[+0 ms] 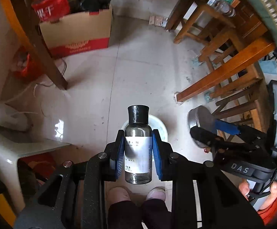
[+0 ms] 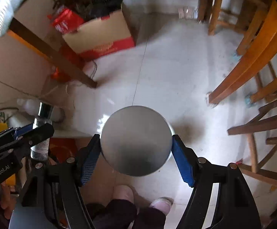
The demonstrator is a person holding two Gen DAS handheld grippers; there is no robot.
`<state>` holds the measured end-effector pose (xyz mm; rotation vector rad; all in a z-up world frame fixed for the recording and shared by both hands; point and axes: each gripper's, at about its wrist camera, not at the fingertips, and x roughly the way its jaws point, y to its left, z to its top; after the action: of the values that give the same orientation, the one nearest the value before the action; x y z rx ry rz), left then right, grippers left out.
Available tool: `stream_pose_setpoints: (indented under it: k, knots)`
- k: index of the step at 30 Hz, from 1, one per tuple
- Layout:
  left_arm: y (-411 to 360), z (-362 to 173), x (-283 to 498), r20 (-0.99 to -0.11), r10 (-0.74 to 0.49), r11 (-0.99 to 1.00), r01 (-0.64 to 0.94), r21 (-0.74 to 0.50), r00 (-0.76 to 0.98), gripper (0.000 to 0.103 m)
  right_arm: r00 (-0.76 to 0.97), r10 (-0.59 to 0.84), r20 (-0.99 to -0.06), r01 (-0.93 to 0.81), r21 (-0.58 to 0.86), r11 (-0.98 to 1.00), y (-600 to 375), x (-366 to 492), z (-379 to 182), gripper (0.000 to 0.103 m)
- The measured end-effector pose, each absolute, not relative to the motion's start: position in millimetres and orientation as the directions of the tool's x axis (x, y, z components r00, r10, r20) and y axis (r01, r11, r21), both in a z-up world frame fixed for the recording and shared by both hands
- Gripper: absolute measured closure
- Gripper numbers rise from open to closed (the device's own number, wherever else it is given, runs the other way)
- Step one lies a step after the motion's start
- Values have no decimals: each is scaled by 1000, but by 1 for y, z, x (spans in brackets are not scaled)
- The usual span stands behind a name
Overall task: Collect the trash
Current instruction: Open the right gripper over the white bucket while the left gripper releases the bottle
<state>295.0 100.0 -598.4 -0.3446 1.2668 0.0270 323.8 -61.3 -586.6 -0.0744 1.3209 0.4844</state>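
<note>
Gripping a clear bottle (image 1: 138,148) with a black cap and white label, the left claw (image 1: 138,152) sits at lower centre of the left wrist view, blue pads (image 1: 119,152) pressed on both sides of the glass, bottle upright and held above the tiled floor (image 1: 104,72). Below it on the floor, a round white dish-like thing (image 1: 162,127) partly hidden behind the bottle. Right claw (image 2: 136,152) at lower centre of the right wrist view, closed onto a round metal tin (image 2: 136,140), blue pads (image 2: 182,162) touching its left and right edges, flat face toward camera; same tin appears at right of the left view (image 1: 200,122). Bottle also visible at left edge of the right view (image 2: 41,133). Cardboard box (image 1: 77,30) with red band, stuffed with a red bag and dark items, upper left in both views. Wooden chair legs (image 1: 228,72) at right. Person's pink slippers (image 2: 123,192) bottom centre. White plastic stool (image 1: 14,152) lower left in left view.
</note>
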Motion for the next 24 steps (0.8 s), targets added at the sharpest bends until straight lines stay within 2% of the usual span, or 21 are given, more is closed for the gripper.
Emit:
stream_pose_setpoints:
  k: [5,16,17,19,24]
  knots:
    - [96,-629,301,-946,-185,945,-217,-246,265,76,133,305,-943,-383,235,893,-65,327,-598,33]
    - [71,-646,316,-952,-234,942,-194,-273,198,76,173,282,-944,-359,206,910,-79,329,-588,33]
    - [68,-646,318,-951,-244,940,-197,-280,188,75,178,276,-944,-354,200,914,-82,330,-586,33]
    - [66,-648,321,-954,-251,938,-203,-282,165,65,185,269,-945,-345,194,918,-86,331,-580,33]
    - [56,-634,323,-959,-246,943,-195,-271,144,63,201,263,-944,-325,190,927,-96,331,-558,33]
